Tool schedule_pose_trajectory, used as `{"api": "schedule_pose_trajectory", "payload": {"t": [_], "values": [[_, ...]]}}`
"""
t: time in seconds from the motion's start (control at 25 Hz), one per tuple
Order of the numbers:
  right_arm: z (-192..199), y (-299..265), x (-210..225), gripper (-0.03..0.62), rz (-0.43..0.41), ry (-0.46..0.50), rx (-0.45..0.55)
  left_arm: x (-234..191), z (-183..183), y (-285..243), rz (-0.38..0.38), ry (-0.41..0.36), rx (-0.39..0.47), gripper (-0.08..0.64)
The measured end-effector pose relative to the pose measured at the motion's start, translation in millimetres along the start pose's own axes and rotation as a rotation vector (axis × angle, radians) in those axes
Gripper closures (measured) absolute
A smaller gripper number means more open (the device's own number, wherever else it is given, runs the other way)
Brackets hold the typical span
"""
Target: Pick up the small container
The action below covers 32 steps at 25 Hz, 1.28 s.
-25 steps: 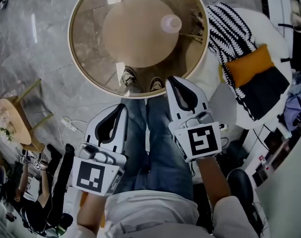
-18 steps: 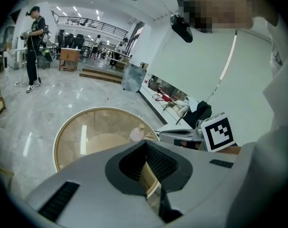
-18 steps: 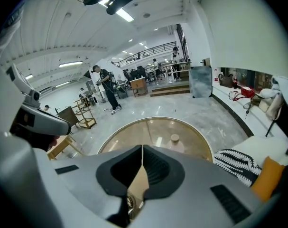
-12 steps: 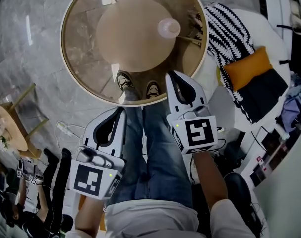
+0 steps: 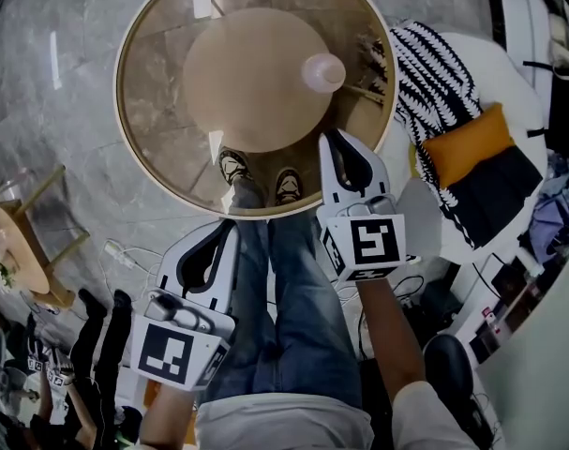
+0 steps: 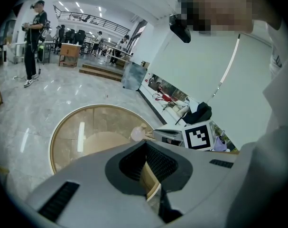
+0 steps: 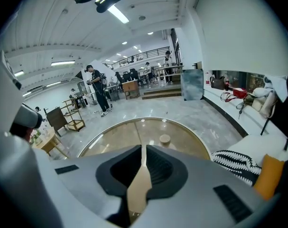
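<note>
Hovering short of the small container (image 5: pixel 322 71) on the surface (image 5: pixel 148 82), left tongs (image 5: pixel 230 226) and right tongs (image 5: pixel 337 139) were pinched together, empty.

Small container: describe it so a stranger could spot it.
Find the round, gold-rimmed glass table before the person's knees. The small container stands right of its centre, above the edge of the tan base. Pale and pinkish, it is the only item on the glass.

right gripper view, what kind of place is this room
Probably a large open office or showroom lobby: a polished stone floor, a railed mezzanine, and a round glass table beside a cushioned bench.
</note>
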State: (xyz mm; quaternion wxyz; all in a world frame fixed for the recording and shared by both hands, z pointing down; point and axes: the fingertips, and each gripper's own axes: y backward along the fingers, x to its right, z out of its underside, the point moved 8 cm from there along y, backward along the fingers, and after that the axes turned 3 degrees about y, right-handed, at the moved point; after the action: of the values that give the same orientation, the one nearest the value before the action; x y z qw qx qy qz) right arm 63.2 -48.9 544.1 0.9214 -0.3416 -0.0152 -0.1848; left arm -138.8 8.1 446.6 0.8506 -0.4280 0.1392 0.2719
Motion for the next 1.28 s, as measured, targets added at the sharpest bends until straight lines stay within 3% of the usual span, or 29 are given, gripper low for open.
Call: {"api": "schedule_pose_trajectory", "payload": {"t": [0.28, 0.4, 0.68, 1.28], "values": [[3, -22, 9, 0.56, 0.054, 0.003, -0.002, -5, -1, -7, 0.013, 0.011, -0.027, 0.541], [5, -32, 11, 0.497, 0.064, -0.002, -0.009, -8, -4, -10, 0.022, 0.021, -0.02, 0.541], [12, -55, 24, 0.433, 0.1, -0.035, -0.037, -15, -12, -16, 0.021, 0.033, -0.013, 0.541], [11, -86, 34, 0.387, 0.152, -0.05, -0.041, -41, -17, -21, 0.01, 0.064, -0.038, 0.541]]}}
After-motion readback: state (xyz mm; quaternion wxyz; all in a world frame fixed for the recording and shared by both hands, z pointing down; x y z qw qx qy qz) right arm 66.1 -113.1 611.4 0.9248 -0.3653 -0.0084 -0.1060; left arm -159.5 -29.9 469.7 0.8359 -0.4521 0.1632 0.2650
